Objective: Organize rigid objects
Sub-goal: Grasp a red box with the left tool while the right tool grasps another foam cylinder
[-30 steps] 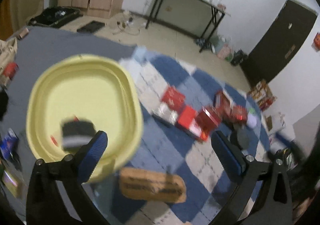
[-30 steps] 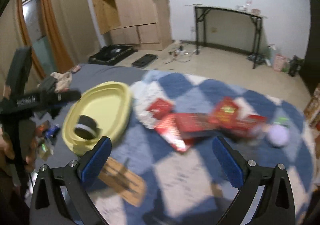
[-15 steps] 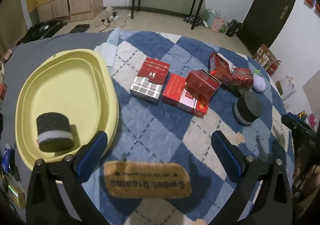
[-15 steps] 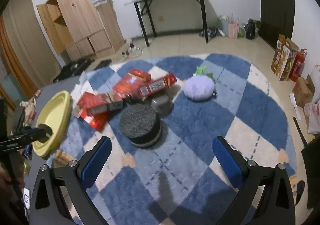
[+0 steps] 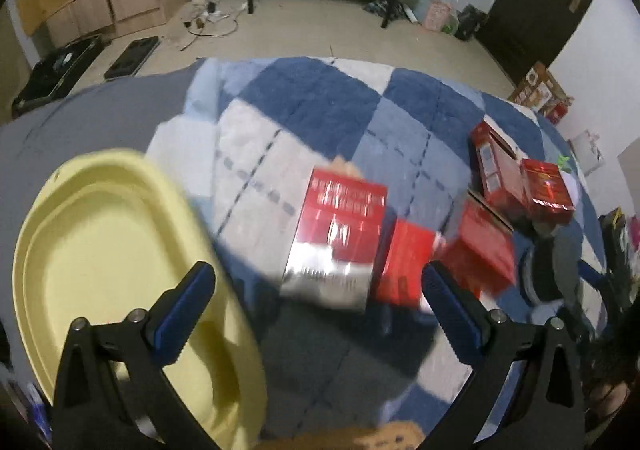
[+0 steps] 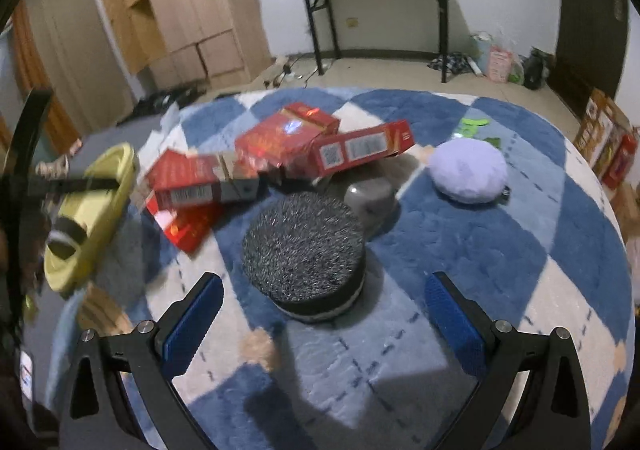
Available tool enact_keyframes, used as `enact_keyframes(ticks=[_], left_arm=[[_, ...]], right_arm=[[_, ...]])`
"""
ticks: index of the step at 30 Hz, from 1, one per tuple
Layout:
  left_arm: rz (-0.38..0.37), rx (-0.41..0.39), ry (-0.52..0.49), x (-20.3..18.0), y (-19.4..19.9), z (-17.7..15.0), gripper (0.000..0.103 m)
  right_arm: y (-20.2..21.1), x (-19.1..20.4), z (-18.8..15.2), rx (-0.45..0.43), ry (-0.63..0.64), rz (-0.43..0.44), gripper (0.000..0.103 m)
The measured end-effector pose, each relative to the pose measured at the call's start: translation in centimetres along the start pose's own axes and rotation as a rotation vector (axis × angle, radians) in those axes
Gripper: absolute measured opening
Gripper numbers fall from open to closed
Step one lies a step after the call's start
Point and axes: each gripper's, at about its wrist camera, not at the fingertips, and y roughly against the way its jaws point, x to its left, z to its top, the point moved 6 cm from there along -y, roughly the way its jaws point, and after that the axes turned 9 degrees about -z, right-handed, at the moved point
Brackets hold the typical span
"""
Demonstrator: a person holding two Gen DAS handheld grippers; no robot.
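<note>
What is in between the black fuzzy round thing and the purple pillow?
In the right wrist view, a small gray cup-like container sits on the rug between the black round puck and the lavender cushion, closer to the puck.

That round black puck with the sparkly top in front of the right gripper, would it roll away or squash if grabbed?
The black puck sits flat and squat, so it probably won't roll. Its gritty top and banded side suggest decent grip. It looks spongy, so it may compress slightly between the right gripper's open fingers.
</note>
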Motion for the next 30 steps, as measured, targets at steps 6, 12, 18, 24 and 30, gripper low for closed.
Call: enact_keyframes(ticks=[6, 12, 18, 24, 30], left_arm=[[0.047, 0.066, -0.055, -0.9, -3.7, 3.3, 0.102], [0.096, 0.157, -0.097, -0.7, -7.1, 3.3, 0.102], [0.052, 0.127, -0.023, -0.1, -7.2, 2.7, 0.075], [0.067, 0.108, -0.088, -1.5, -5.9, 2.5, 0.058], [0.080, 0.010, -0.006, 0.0, -4.5, 3.3, 0.058]], right_arm=[[-1.2, 0.1, 0.1, -0.006, 0.002, -0.009, 0.103], [-2.6, 0.1, 0.1, -0.010, -0.013, -0.015, 0.103], [-3.8, 0.8, 0.1, -0.006, 0.017, -0.018, 0.103], [-5.1, 0.4, 0.4, -0.028, -0.027, -0.030, 0.095], [-4.4, 0.1, 0.7, -0.033, -0.043, 0.011, 0.070]])
